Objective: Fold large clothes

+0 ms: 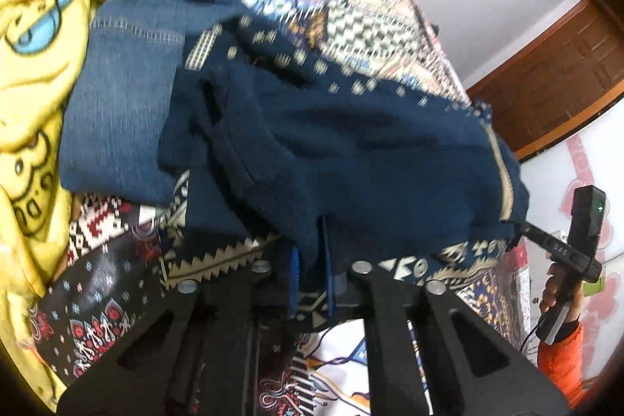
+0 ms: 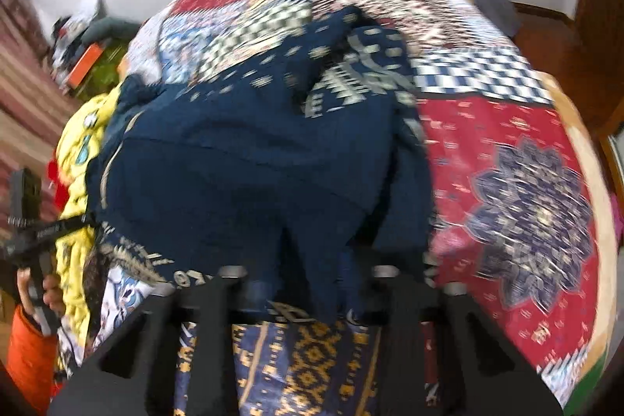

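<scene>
No text reads clearly: blurred black letters on the yellow cartoon blanket (image 1: pixel 35 127), at nine o'clock, stay illegible.

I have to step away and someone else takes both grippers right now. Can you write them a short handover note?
Left gripper: shut on the near hem of the navy patterned garment.
Right gripper: shut on the same hem, further along.
The garment lies bunched on the patchwork bedspread, beside folded jeans and a yellow cartoon blanket.
Done: both near edges gripped.
Left: the garment is still rumpled, no neat fold yet; probably spread it flat, then fold. Frames are blurred.
</scene>
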{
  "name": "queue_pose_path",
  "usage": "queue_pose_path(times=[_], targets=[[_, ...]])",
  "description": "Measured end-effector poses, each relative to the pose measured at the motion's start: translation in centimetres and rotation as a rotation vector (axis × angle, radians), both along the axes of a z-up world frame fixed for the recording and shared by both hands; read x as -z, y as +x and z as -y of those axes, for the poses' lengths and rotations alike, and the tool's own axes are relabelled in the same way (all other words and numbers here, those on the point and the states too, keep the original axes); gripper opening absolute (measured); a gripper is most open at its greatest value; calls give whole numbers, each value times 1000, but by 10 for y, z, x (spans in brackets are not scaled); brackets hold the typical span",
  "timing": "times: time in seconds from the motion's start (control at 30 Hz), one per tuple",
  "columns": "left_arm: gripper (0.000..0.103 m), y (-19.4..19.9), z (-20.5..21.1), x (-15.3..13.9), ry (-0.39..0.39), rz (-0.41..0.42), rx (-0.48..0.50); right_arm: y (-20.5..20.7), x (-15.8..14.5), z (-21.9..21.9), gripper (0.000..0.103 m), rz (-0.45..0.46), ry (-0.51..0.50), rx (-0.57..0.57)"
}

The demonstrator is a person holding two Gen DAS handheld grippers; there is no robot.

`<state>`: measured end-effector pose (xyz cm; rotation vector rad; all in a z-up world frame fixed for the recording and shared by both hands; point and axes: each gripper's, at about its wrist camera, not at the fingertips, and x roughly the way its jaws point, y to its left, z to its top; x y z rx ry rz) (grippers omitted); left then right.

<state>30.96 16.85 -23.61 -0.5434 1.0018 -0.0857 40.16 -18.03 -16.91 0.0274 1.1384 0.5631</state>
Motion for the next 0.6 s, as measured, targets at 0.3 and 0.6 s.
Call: queue_pose_path(times=[0.3,0.6], targets=[[3,21,1,-63,103,188,-10,18,-63,-23,9,198,41,-85],[3,93,-31,-71,139,194,-117,92,-59,-26,9,219,11,75]])
